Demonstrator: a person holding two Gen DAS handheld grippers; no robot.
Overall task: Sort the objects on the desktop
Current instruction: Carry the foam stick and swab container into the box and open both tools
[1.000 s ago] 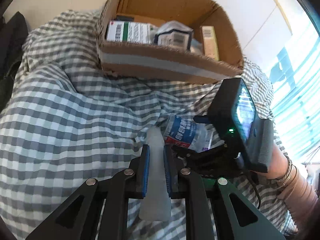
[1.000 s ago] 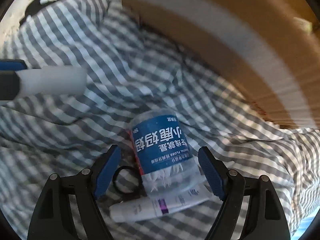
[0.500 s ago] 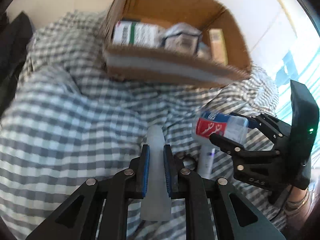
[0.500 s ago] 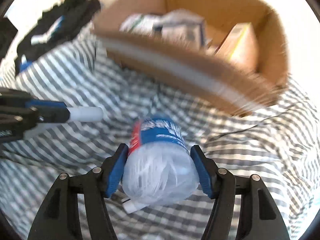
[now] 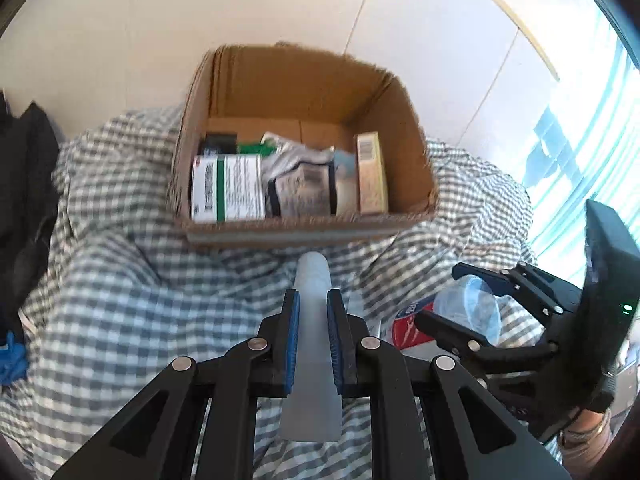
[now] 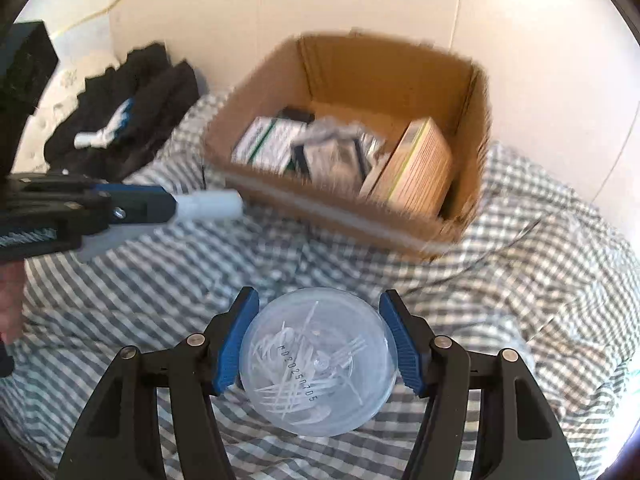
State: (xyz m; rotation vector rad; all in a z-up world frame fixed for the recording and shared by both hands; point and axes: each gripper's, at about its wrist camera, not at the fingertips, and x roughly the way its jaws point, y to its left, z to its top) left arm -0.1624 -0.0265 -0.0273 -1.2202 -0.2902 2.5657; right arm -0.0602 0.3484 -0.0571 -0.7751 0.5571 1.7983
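My left gripper (image 5: 312, 308) is shut on a translucent white tube (image 5: 313, 276) whose cap sticks out past the pads, held above the checked cloth. It also shows in the right wrist view, where the left gripper (image 6: 132, 208) holds the tube (image 6: 208, 204) at the left. My right gripper (image 6: 319, 298) is shut on a clear round jar of floss picks (image 6: 316, 364), pads pressing on both sides, lifted off the cloth. From the left wrist view the jar (image 5: 476, 308) shows a red and blue label. Ahead of both stands an open cardboard box (image 5: 304, 232) (image 6: 320, 208).
The box holds a white and green carton (image 5: 228, 188), a silver pouch (image 5: 300, 188) and a tan carton (image 5: 372, 176). Grey checked cloth (image 5: 120, 300) covers the surface. Dark clothing (image 6: 128, 112) is piled at the far left by the wall. A bright window (image 5: 580, 152) is on the right.
The right gripper closed on the jar and lifted it off the cloth. Both grippers rose, the left still holding the tube, and the box's inside has come into fuller view.
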